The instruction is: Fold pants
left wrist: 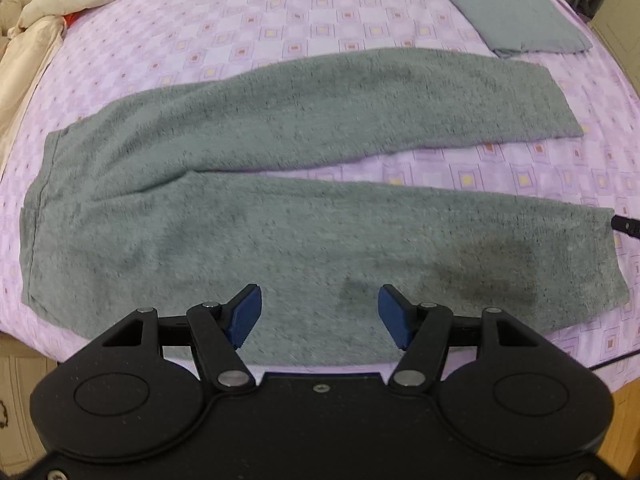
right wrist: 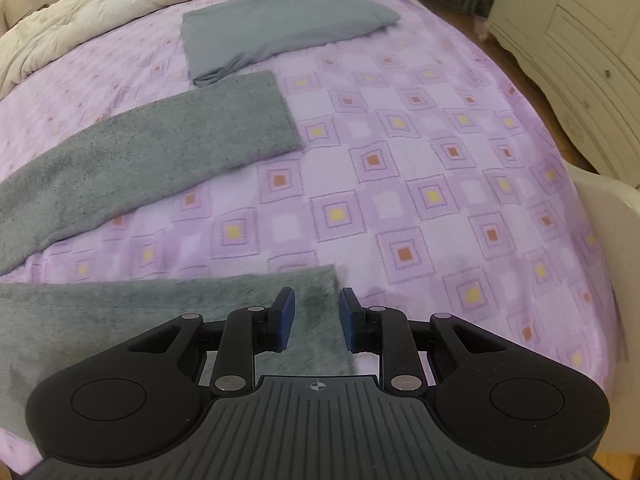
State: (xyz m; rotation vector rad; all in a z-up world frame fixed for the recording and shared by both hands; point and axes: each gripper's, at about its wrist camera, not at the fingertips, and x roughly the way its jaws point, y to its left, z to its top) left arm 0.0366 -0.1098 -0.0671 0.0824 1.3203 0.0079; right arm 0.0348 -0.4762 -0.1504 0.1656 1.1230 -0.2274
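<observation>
One grey fleece pants lies flat on the lilac checked bedsheet; one folded grey cloth sits near its far edge. Left gripper gapes wide and empty; right gripper is part-open and empty over a leg hem.

Bedding and surroundings
Purple bedsheet with square pattern; folded blue-grey cloth lying flat near its far edge; cream duvet bunched beyond it; cream cabinet beside the bed.

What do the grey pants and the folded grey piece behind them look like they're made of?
Pants: thick fleece or terry-like knit, judging by the fuzzy, matte, nappy surface. Folded piece: thinner, smoother fabric, maybe cotton jersey, with flat surface and crisp edges. Neither can be confirmed by look alone.
</observation>
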